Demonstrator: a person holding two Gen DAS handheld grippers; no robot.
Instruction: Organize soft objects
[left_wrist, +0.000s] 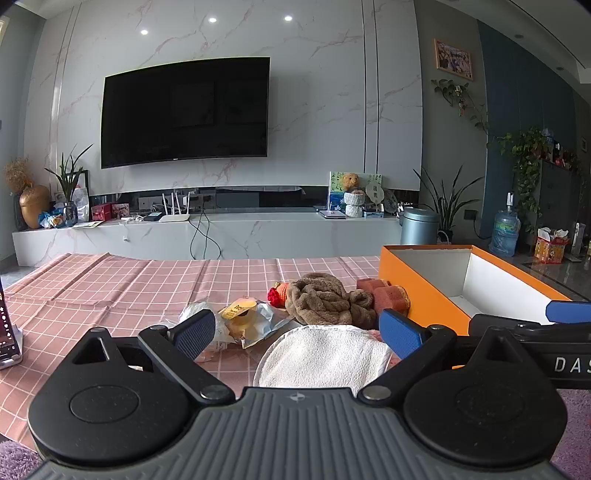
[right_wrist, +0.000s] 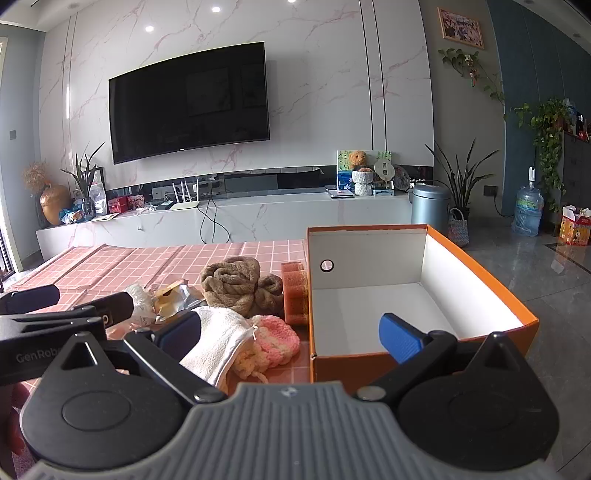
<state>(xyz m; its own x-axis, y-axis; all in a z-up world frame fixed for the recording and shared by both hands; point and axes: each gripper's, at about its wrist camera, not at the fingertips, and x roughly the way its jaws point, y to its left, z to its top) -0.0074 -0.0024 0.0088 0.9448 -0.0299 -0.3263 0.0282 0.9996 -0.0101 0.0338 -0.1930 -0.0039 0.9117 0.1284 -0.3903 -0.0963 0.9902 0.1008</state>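
Right wrist view shows the open orange cardboard box with a white inside holding nothing, so the sorting looks not yet begun; every soft thing lies on the pink checked tablecloth to the left of the box. Largest of them is the brown twisted plush bundle, near the box's left wall, with an orange-brown sponge block standing just beside that wall. Nearer the camera than the bundle lies a white terry cloth, and between it and the box's front corner a pink and cream crocheted piece. Further left of the box sits a crinkled clear packet with a yellow label, and a small red and orange knitted toy shows behind the bundle. The right gripper hangs with fingers spread wide, one over the box's front, empty. The left gripper is likewise spread, straddling the white cloth without closing, which I judge the likely first pick
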